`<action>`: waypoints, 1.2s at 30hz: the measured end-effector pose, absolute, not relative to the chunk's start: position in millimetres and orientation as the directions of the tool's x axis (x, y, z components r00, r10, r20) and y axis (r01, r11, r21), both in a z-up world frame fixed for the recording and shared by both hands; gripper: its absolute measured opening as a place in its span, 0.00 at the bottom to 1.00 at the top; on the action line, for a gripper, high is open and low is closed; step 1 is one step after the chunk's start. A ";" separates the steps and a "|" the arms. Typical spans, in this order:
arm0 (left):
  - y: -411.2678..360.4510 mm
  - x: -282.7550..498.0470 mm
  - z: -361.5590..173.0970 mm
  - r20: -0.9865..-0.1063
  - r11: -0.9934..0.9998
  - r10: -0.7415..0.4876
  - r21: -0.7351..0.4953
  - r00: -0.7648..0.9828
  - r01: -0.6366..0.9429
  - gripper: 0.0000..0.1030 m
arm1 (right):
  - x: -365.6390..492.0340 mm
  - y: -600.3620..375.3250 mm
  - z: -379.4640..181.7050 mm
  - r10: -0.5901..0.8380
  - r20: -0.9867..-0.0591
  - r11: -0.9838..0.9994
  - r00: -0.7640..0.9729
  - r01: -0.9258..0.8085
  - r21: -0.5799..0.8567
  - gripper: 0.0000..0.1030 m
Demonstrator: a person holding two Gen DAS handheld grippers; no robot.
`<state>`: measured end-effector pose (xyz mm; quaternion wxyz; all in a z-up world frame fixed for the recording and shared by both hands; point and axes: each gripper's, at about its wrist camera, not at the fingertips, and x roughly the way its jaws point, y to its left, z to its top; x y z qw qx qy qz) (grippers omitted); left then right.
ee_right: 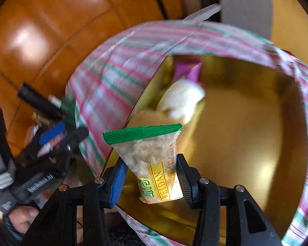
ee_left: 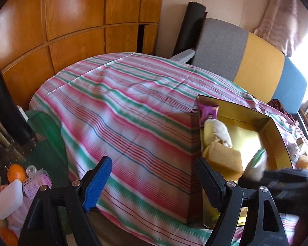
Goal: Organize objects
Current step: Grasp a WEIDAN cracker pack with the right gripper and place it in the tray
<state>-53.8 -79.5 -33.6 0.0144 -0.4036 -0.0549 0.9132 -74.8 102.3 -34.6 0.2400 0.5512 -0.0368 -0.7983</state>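
Observation:
A gold box point(ee_left: 246, 121) sits on the striped cloth point(ee_left: 123, 112) and holds a purple packet point(ee_left: 208, 110), a white fluffy item point(ee_left: 220, 132) and a yellow sponge point(ee_left: 225, 162). My left gripper point(ee_left: 154, 184) is open over the cloth, left of the box, with nothing between its fingers. In the right wrist view my right gripper point(ee_right: 152, 176) is shut on a clear snack packet with a green top point(ee_right: 147, 155), held above the near corner of the gold box point(ee_right: 246, 143). Beyond it lie the sponge point(ee_right: 149, 119), the white item point(ee_right: 182, 100) and the purple packet point(ee_right: 189, 69).
At the left edge lie an orange point(ee_left: 16, 172), a white soap-like block point(ee_left: 9, 201) and a pink hair roller point(ee_left: 38, 182). A grey, yellow and blue cushion point(ee_left: 256, 65) stands behind the table. Wooden panels point(ee_left: 71, 20) back the scene. A person's hand point(ee_right: 22, 219) holds the left gripper point(ee_right: 65, 141).

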 end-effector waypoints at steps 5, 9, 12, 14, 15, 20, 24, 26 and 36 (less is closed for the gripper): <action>-81.7 -54.5 -38.8 -0.744 -0.992 0.077 -0.121 -0.664 0.022 0.81 | -71.2 93.9 -52.2 -0.454 -0.864 -0.862 -0.217 0.350 0.365 0.50; -79.3 -53.7 -38.1 -0.741 -0.992 0.079 -0.122 -0.667 0.018 0.81 | -67.5 108.8 -49.1 -0.473 -0.853 -0.861 -0.220 0.323 0.394 0.50; -75.6 -52.2 -35.2 -0.735 -0.993 0.079 -0.115 -0.673 0.009 0.81 | -63.6 120.5 -44.4 -0.485 -0.839 -0.861 -0.246 0.305 0.408 0.50; -72.3 -50.5 -31.5 -0.727 -0.995 0.074 -0.102 -0.683 0.001 0.81 | -59.6 125.6 -39.3 -0.489 -0.830 -0.861 -0.269 0.299 0.411 0.50; -70.5 -49.8 -29.7 -0.723 -0.995 0.073 -0.097 -0.687 -0.004 0.81 | -59.2 126.3 -36.7 -0.486 -0.827 -0.864 -0.281 0.298 0.407 0.50; -60.1 -45.3 -19.5 -0.705 -0.996 0.078 -0.077 -0.705 -0.032 0.81 | -51.8 137.2 -23.3 -0.450 -0.821 -0.887 -0.351 0.286 0.363 0.50; -48.2 -38.9 -11.7 -0.688 -0.996 0.087 -0.057 -0.721 -0.066 0.81 | -44.6 147.4 -12.6 -0.415 -0.813 -0.905 -0.407 0.277 0.323 0.50; -41.2 -35.9 -8.3 -0.681 -0.995 0.096 -0.049 -0.726 -0.086 0.81 | -40.6 155.7 -8.2 -0.403 -0.808 -0.911 -0.430 0.266 0.314 0.50; -7.8 -29.5 1.6 -0.669 -0.985 0.140 -0.021 -0.730 -0.170 0.81 | -24.7 210.7 4.4 -0.331 -0.793 -0.943 -0.512 0.172 0.284 0.50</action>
